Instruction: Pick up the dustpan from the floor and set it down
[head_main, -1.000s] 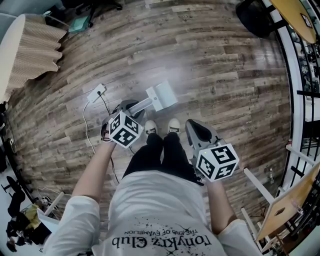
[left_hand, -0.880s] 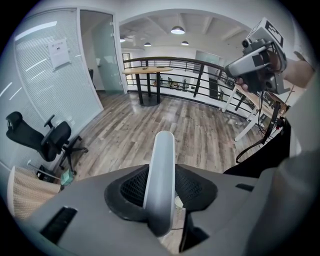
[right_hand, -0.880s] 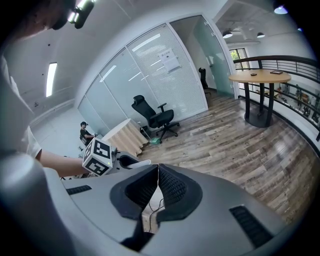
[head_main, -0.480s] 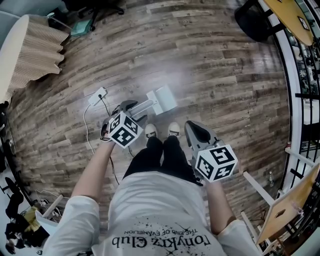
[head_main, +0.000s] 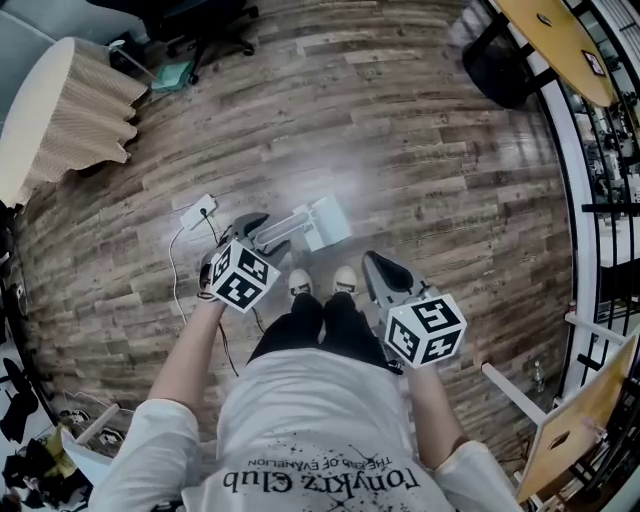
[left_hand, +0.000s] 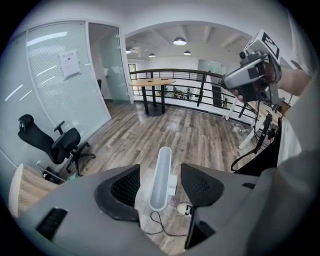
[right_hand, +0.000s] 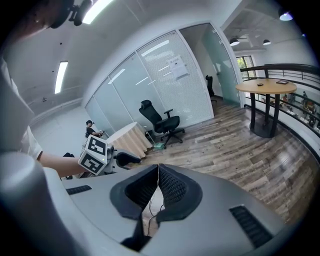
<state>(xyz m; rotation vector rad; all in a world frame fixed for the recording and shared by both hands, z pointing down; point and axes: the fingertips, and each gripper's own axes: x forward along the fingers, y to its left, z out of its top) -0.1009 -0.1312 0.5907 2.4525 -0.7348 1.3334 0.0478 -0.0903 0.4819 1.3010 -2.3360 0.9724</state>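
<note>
Dustpan (head_main: 318, 222) sits on the floor just ahead of your shoes (head_main: 299, 283). Left gripper (head_main: 266, 233): the jaws have just been opening and now stand wide, with the handle lined up between them and the pads clear of it. Right gripper (head_main: 381, 266): jaws together, empty.

Risk: clip the handle and the dustpan may topple. The corded power strip (head_main: 198, 211) beside the dustpan could snag.

Beyond the dustpan there is bare floor and ample room.

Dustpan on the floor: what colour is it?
The dustpan is plain pale grey-white, best seen in the left gripper view.
</note>
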